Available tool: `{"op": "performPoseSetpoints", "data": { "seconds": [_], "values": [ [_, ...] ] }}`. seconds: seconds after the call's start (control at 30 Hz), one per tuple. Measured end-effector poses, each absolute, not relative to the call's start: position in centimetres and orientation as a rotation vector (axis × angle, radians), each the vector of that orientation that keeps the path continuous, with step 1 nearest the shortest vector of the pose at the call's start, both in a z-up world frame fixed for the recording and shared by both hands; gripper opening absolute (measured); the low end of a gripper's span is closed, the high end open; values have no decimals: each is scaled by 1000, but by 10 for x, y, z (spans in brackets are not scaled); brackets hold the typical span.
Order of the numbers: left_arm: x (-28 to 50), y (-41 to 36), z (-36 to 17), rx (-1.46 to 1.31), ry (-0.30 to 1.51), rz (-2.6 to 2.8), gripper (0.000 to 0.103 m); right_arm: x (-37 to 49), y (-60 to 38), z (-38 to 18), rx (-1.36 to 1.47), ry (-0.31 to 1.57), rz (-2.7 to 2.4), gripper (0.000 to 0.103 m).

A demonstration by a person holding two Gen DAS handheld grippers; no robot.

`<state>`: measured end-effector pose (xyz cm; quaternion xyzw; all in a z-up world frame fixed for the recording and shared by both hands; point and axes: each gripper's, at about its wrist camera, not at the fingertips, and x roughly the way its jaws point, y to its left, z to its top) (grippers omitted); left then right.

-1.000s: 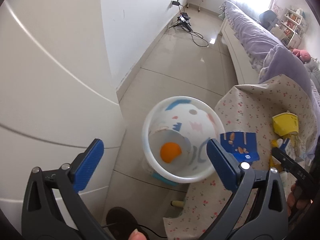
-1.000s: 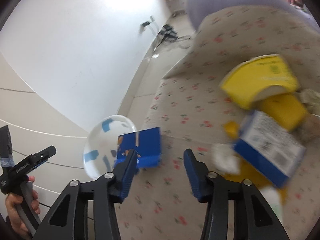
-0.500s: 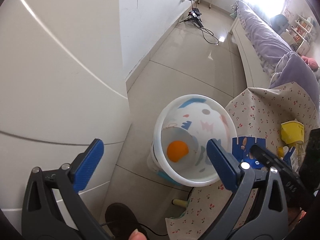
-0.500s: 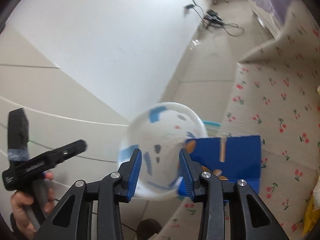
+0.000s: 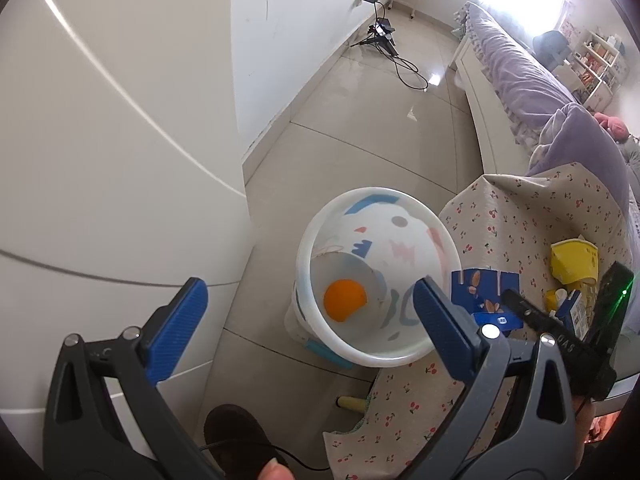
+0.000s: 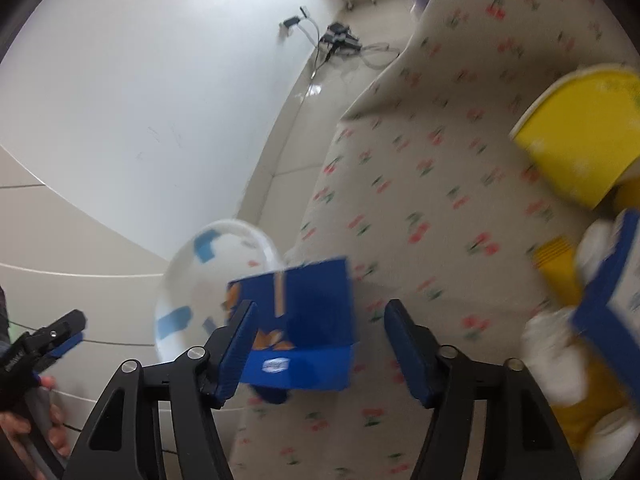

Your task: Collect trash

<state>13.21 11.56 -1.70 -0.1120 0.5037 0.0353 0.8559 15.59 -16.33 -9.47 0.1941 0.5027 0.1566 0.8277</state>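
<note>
A white trash bin (image 5: 404,236) with coloured patches stands on the floor beside the table, with an orange piece (image 5: 344,306) at its bottom. My left gripper (image 5: 310,332) hovers open and empty above the bin. A blue box (image 6: 308,320) lies at the table's near corner next to the bin (image 6: 216,264). My right gripper (image 6: 324,348) straddles the box as its jaws are opening. The left pad is close against the box and the right pad stands clear of it. In the left wrist view the blue box (image 5: 486,296) shows just ahead of the right gripper (image 5: 524,312).
A cherry-print cloth (image 6: 420,184) covers the table. On it lie a yellow cup (image 6: 576,136), a blue-and-white carton (image 6: 608,300) and yellow and white scraps. White cabinet doors (image 5: 100,200) flank the bin. A bed (image 5: 520,80) and floor cables (image 5: 400,64) lie beyond.
My right gripper swung from in front of the bin back over the table corner and sank. Its jaws widened, and the blue box now sits between them. The left gripper barely moved.
</note>
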Motion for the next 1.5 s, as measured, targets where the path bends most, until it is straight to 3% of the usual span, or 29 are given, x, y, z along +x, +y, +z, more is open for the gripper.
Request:
{"op": "performPoseSetpoints", "data": {
  "seconds": [0.1, 0.37, 0.5, 0.93, 1.3, 1.37, 1.5],
  "values": [
    [131, 117, -14, -237, 1051, 76, 102, 159, -137, -87, 388, 1063, 424, 40],
    [128, 115, -8, -253, 1028, 58, 102, 148, -140, -47, 318, 982, 400, 42],
    [126, 107, -3, -248, 1019, 36, 102, 131, -168, -32, 293, 964, 312, 65],
    [95, 44, 9, -174, 1019, -165, 102, 41, -259, 5, 167, 918, 41, 83],
    [71, -12, -5, -41, 1047, -257, 102, 2, -298, -33, 177, 1016, -62, 84],
    [68, -19, -8, -18, 1051, -262, 102, 4, -299, -44, 176, 1035, -65, 82],
    [61, -35, -17, 25, 1060, -276, 102, 8, -295, -60, 180, 1072, -42, 68]
  ]
}}
